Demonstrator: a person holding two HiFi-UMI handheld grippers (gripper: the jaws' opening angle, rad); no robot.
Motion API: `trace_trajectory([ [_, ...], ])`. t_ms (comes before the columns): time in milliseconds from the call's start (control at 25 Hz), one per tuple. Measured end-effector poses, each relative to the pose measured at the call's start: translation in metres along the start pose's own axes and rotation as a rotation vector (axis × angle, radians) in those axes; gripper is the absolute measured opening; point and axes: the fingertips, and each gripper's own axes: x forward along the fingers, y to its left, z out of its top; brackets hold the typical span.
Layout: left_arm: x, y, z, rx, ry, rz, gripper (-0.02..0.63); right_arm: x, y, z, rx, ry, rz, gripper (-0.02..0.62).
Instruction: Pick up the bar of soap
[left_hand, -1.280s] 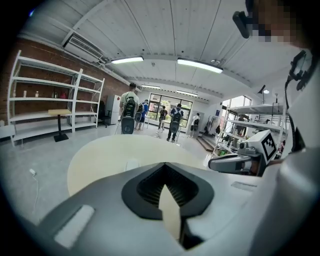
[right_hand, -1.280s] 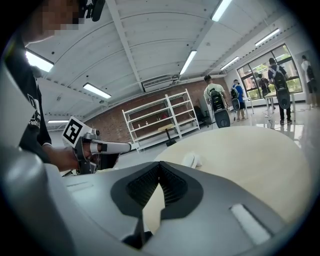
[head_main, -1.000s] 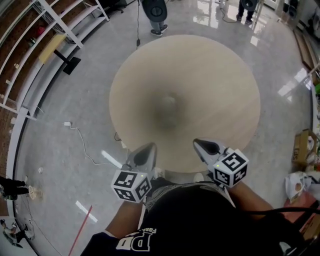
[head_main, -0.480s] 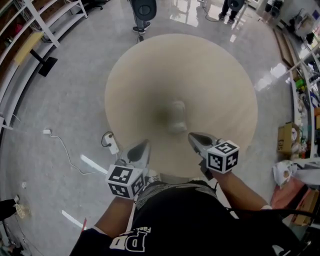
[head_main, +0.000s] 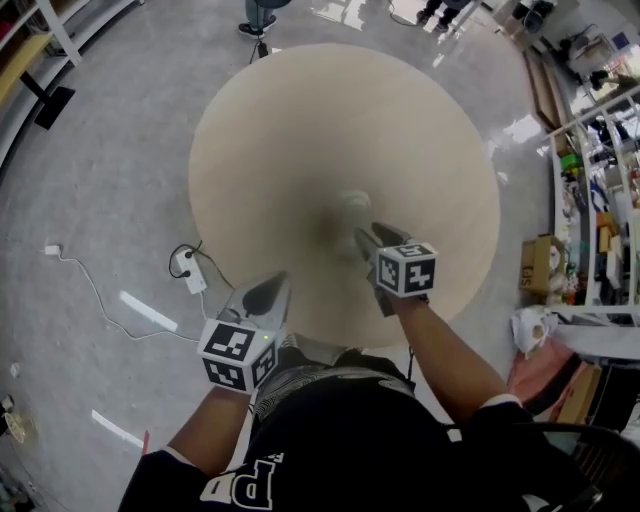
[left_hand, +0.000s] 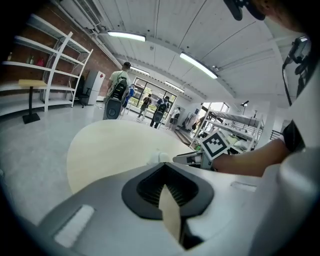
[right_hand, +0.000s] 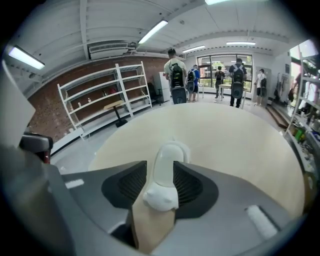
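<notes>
The white bar of soap (head_main: 352, 204) lies near the middle of the round beige table (head_main: 300, 130). My right gripper (head_main: 364, 236) reaches over the table, its tips right at the soap's near end. In the right gripper view the soap (right_hand: 168, 159) shows in the gap between the jaws of the right gripper (right_hand: 161, 172); the jaws are opening and I see no pad pressing on it. My left gripper (head_main: 266, 292) hangs over the table's near edge, shut and empty. In its own view the left gripper (left_hand: 168, 194) has its jaws together, and the soap (left_hand: 161, 158) is a small white lump ahead.
A power strip (head_main: 186, 266) with its cable lies on the floor at the table's left. A cardboard box (head_main: 536, 266) and shelving stand at the right. White shelves (right_hand: 100, 95) line a brick wall, and people with backpacks (right_hand: 176, 75) stand far behind the table.
My right gripper has moved forward over the table up to the soap, and its jaws have parted. The left gripper stays by the near edge, still shut.
</notes>
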Motion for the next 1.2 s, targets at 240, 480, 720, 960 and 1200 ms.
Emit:
trace_trajectory([
  [240, 0.002, 0.009, 0.003, 0.011, 0.005, -0.016, 0.008, 0.031, -0.01, 0.005, 0.086, 0.013, -0.106, 0.27],
  [480, -0.008, 0.02, -0.003, 0.015, 0.024, -0.012, 0.008, 0.055, -0.017, -0.006, 0.142, 0.063, -0.177, 0.282],
  [720, -0.014, 0.028, -0.004, -0.004, 0.024, 0.008, 0.008, 0.063, -0.021, -0.004, 0.15, 0.055, -0.223, 0.281],
  [960, -0.02, 0.031, -0.002, 0.001, 0.015, 0.015, 0.008, 0.065, -0.021, -0.003, 0.182, 0.067, -0.204, 0.259],
  [1200, -0.018, 0.023, 0.002, 0.009, 0.0, 0.005, 0.008, 0.052, -0.017, 0.006, 0.195, 0.018, -0.161, 0.259],
])
